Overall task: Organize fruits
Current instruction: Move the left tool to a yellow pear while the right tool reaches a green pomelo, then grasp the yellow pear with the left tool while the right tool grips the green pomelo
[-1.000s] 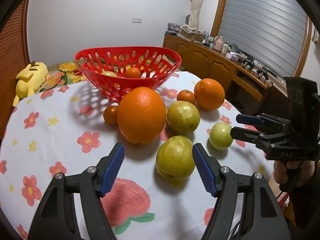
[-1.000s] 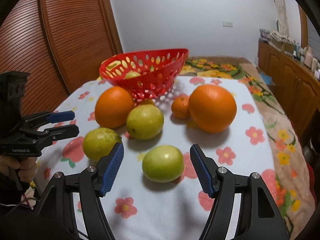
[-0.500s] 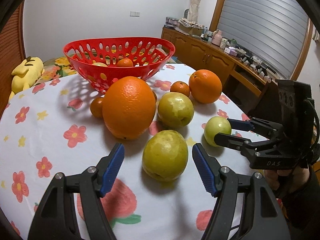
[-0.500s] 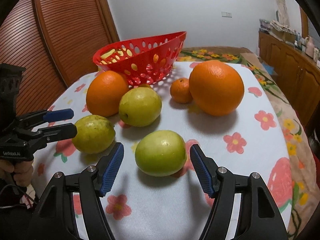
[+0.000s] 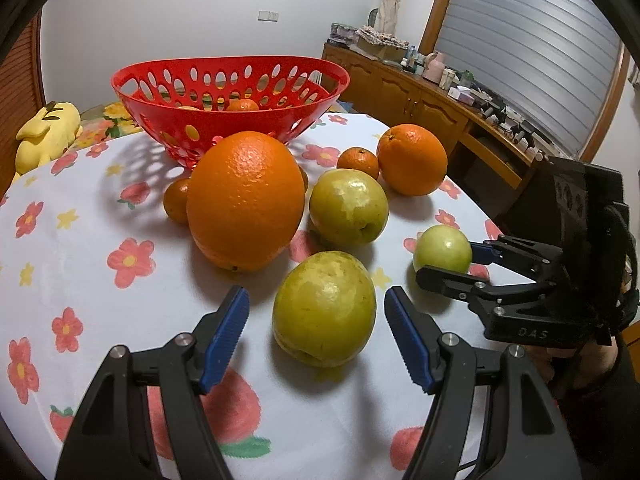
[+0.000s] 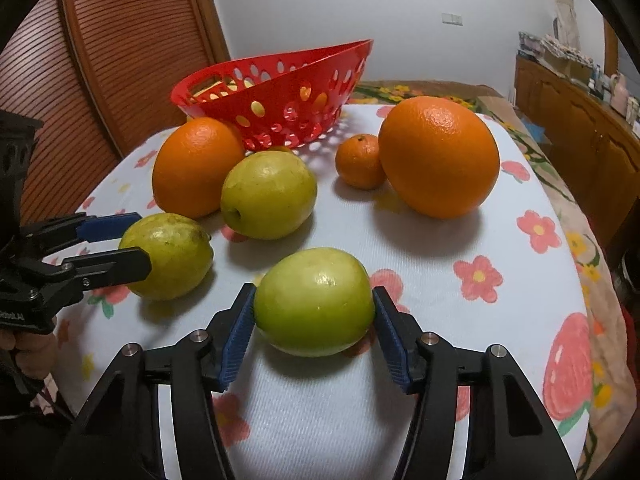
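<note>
Red basket (image 5: 230,96): glossy perforated plastic. Tablecloth (image 6: 432,280): matt woven cloth, fine ribbed texture, printed flowers. Big orange (image 5: 245,200): pebbled, dimpled skin, slight sheen. Green apple (image 6: 314,302): smooth, waxy, glossy. Yellow-green pear (image 5: 324,308): smooth but mottled, duller skin. Right gripper (image 6: 314,330): matt black plastic arms, ridged blue pads, bright metal screws. Cabinet (image 5: 420,96): varnished wood. Yellow toy (image 5: 48,132): soft plush.

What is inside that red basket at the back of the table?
Through the red basket holes, one small orange fruit and something yellowish show. The wall covers the rest of the inside.
</note>
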`<state>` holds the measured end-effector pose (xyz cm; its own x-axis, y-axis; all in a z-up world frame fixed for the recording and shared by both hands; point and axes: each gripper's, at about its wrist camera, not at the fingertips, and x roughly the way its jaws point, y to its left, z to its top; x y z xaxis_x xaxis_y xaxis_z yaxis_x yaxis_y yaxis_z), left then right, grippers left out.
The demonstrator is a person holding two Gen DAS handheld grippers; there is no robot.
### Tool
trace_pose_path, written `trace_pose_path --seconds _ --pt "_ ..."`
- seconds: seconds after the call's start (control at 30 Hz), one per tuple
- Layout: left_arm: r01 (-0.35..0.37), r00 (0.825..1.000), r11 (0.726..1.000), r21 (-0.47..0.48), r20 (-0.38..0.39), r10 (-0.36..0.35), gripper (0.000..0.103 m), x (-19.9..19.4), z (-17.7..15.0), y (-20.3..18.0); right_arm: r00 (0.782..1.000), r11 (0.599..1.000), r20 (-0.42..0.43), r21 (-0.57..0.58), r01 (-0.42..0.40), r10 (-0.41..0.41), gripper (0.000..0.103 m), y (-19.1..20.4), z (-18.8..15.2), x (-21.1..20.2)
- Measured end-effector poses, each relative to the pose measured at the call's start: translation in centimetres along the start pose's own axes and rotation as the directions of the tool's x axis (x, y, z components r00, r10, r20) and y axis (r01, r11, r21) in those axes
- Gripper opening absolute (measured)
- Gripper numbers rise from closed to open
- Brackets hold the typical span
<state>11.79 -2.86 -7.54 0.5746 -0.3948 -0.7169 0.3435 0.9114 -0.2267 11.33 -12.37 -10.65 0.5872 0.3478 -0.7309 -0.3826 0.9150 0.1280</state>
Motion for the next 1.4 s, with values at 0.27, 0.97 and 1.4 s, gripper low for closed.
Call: trace_pose_path --seconds 0.27,0.97,1.4 --pt "-0.008 1.0 1.0 0.002 -0.019 0.008 0.071 0.8 0.2 -0.2 0.999 1.0 0.031 0.018 -0.009 0.008 0.058 -0.6 -0.5 -0.8" --pt "-0.027 0.998 0.999 0.018 -0.051 0.028 0.069 2.6 0.1 -0.4 0.998 1.0 0.057 0.031 0.001 -0.003 0.058 -0.6 -0.7 -0.8" --pt "0.001 0.999 1.0 0.022 -0.037 0.0 0.056 2.1 0.1 -0.8 0.999 1.0 0.053 0.025 0.005 -0.006 0.058 -0.5 -0.7 -0.8"
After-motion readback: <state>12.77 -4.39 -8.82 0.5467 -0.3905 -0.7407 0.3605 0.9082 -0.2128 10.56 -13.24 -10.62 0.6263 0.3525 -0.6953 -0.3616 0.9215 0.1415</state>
